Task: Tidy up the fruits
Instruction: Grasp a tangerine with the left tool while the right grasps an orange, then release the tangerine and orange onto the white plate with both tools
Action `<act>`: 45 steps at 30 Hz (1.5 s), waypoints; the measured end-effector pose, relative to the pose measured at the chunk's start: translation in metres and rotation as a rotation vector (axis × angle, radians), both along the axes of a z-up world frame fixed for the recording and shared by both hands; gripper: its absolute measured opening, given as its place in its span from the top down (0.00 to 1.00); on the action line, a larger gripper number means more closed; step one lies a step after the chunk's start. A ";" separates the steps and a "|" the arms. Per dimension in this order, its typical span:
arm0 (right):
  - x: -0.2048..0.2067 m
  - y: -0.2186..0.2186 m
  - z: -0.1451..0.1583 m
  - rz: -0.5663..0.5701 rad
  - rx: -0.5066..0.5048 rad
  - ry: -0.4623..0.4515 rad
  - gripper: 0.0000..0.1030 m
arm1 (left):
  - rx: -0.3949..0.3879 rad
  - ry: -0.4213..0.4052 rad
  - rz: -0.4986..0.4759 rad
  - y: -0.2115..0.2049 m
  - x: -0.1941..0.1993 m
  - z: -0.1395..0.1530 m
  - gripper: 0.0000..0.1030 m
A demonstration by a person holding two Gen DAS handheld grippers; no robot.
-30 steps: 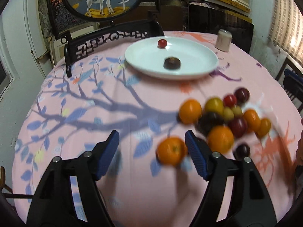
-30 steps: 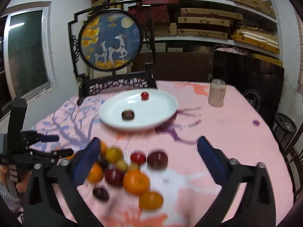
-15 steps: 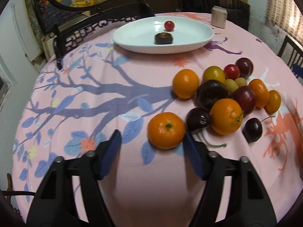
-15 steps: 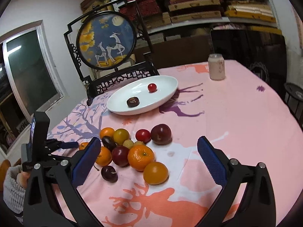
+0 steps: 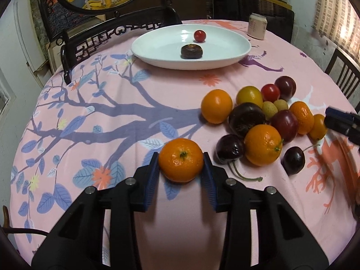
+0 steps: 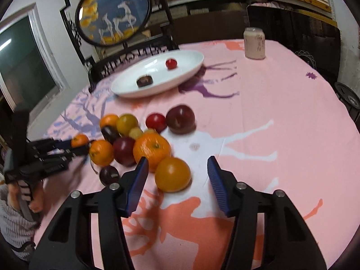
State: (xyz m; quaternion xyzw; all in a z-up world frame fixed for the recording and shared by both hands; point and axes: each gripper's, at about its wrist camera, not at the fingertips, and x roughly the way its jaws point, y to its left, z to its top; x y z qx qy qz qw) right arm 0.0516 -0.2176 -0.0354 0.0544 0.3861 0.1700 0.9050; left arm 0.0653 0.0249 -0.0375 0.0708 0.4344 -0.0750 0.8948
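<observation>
My left gripper [image 5: 180, 157] is closing, and both blue pads touch an orange mandarin [image 5: 181, 160] on the pink tablecloth. To its right lies a pile of fruit [image 5: 258, 117]: oranges, dark plums, cherries, a tomato. My right gripper [image 6: 177, 164] is closing around a yellow-orange fruit [image 6: 172, 174] at the pile's near edge. The left pad is close to it and the right pad stands clear. A white oval plate [image 5: 157, 60] at the back holds a cherry tomato [image 5: 199, 35] and a dark brown fruit [image 5: 191, 51]. The left gripper [image 6: 56, 150] also shows in the right wrist view.
A pale can [image 5: 256, 29] stands behind the plate at the back right. A carved dark chair back [image 5: 101, 38] and a round deer screen [image 6: 114, 11] rise beyond the table's far edge. Another chair [image 5: 344, 76] stands at the right. A person's hand [image 6: 33, 200] holds the left gripper.
The left jaws have narrowed onto the mandarin. The right gripper has sunk toward the pile, and its jaws have narrowed around the yellow-orange fruit.
</observation>
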 end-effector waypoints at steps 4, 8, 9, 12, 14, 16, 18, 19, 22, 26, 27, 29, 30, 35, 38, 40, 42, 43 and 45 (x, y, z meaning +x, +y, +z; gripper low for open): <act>0.004 0.008 -0.009 0.013 -0.043 0.034 0.48 | 0.000 0.013 0.003 0.001 0.002 -0.002 0.63; 0.009 0.008 -0.013 0.015 -0.039 0.056 0.50 | 0.006 0.013 -0.006 -0.002 0.001 -0.002 0.63; 0.011 0.009 -0.014 0.017 -0.036 0.058 0.50 | 0.010 0.013 -0.007 -0.003 0.001 -0.003 0.63; 0.012 0.011 -0.015 0.021 -0.038 0.059 0.53 | 0.016 0.012 -0.008 -0.004 0.002 -0.003 0.63; 0.013 0.011 -0.015 0.027 -0.032 0.061 0.58 | 0.018 0.011 -0.008 -0.003 0.002 -0.003 0.63; 0.012 0.011 -0.015 0.032 -0.025 0.062 0.62 | 0.023 0.008 -0.009 -0.004 0.001 -0.004 0.63; 0.012 0.010 -0.015 0.028 -0.018 0.065 0.64 | 0.020 0.007 -0.010 -0.004 0.001 -0.003 0.63; 0.013 0.009 -0.015 0.026 -0.014 0.067 0.64 | 0.011 0.008 -0.012 -0.003 0.001 -0.003 0.63; 0.009 0.000 -0.008 0.000 0.018 0.046 0.64 | -0.005 -0.007 -0.007 -0.002 -0.001 0.002 0.63; 0.007 -0.019 0.008 -0.054 0.091 -0.005 0.64 | -0.032 -0.070 0.025 0.004 -0.004 0.024 0.63; 0.009 -0.022 0.013 -0.060 0.105 -0.014 0.64 | -0.032 -0.080 0.029 0.004 -0.002 0.030 0.63; 0.016 -0.024 0.028 -0.059 0.120 -0.034 0.64 | -0.029 -0.096 0.035 0.004 0.006 0.042 0.63; 0.021 -0.023 0.037 -0.054 0.119 -0.047 0.64 | -0.024 -0.106 0.039 0.003 0.014 0.050 0.63; 0.059 -0.005 0.078 -0.029 0.091 -0.110 0.64 | -0.025 -0.134 0.055 -0.004 0.061 0.074 0.63; 0.093 0.013 0.085 -0.017 0.085 -0.118 0.64 | -0.024 -0.133 0.068 -0.010 0.092 0.075 0.63; 0.113 0.021 0.083 -0.013 0.091 -0.108 0.64 | -0.036 -0.121 0.078 -0.011 0.111 0.071 0.63; 0.136 0.032 0.077 -0.011 0.083 -0.094 0.64 | -0.051 -0.099 0.088 -0.010 0.130 0.064 0.63; 0.146 0.037 0.072 -0.008 0.078 -0.084 0.64 | -0.053 -0.090 0.090 -0.009 0.137 0.060 0.63; 0.167 0.048 0.060 0.001 0.056 -0.055 0.64 | -0.053 -0.073 0.092 -0.010 0.150 0.052 0.63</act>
